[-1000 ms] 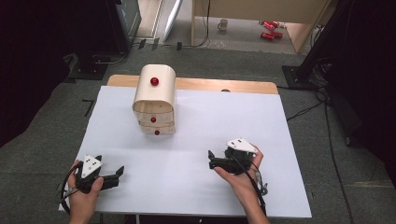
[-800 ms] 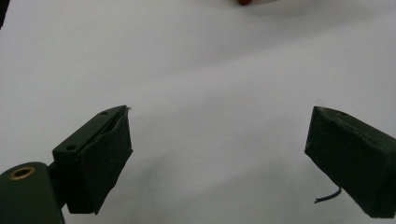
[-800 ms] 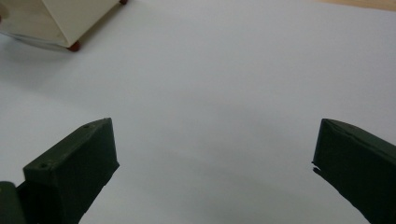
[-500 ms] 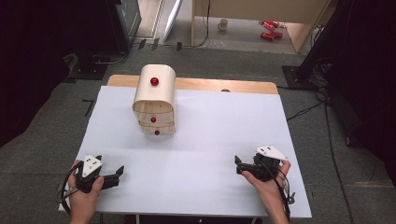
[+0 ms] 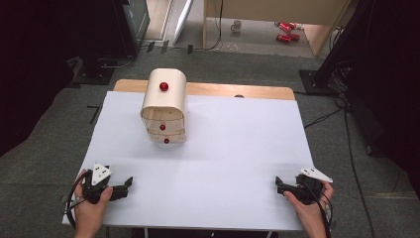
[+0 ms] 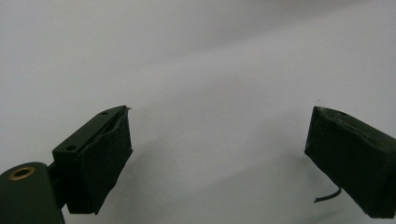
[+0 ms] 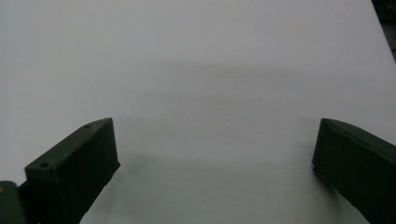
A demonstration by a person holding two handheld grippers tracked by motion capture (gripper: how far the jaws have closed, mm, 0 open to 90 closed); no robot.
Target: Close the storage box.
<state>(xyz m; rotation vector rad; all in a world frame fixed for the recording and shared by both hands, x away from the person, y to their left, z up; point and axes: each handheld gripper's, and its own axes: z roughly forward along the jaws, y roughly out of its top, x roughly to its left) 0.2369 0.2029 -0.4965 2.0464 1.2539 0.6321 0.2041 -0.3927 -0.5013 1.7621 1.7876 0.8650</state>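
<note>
A small wooden drawer chest (image 5: 164, 105) with a rounded top and red knobs stands at the back left of the white table (image 5: 233, 148). My left gripper (image 5: 126, 185) rests near the front left corner, open, with bare tabletop between its jaws (image 6: 219, 154). Near the front right corner sits my right gripper (image 5: 279, 184), also open over bare white surface (image 7: 215, 158). Both are far from the chest.
A wooden board edge (image 5: 237, 90) runs along the table's back. Beyond it on the floor are a mug (image 5: 237, 26), red cans (image 5: 284, 30), cables and black stands (image 5: 337, 64). The table's right edge lies close to my right gripper.
My right gripper has moved right and toward the front edge, from the table's middle front to the front right corner. The left gripper has stayed in place.
</note>
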